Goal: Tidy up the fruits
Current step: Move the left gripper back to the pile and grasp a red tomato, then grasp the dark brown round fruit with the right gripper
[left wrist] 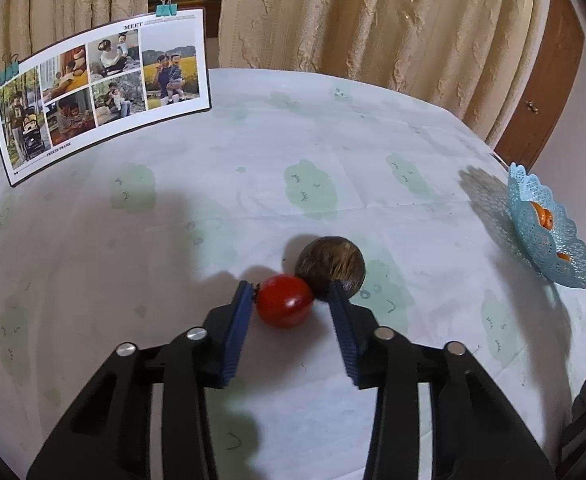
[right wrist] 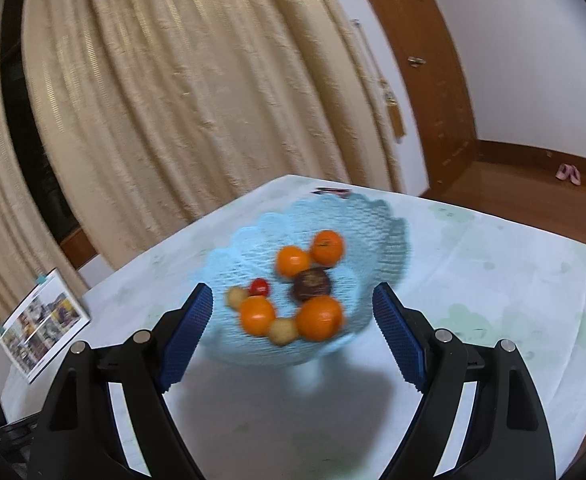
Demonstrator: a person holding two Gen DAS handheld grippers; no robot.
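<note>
Left gripper (left wrist: 291,296) gapes around the small glossy red fruit (left wrist: 284,301) (touching its left pad); round brown fruit (left wrist: 330,267) crowds the right fingertip.

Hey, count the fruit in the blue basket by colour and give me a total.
Orange fruit: 4
Red fruit: 1
Dark brown fruit: 1
Pale yellowish fruit: 2
Total in the blue basket: 8

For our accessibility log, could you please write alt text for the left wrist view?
The open left gripper brackets a red tomato touching a dark brown fruit on the tablecloth; a blue basket stands far right.
</note>
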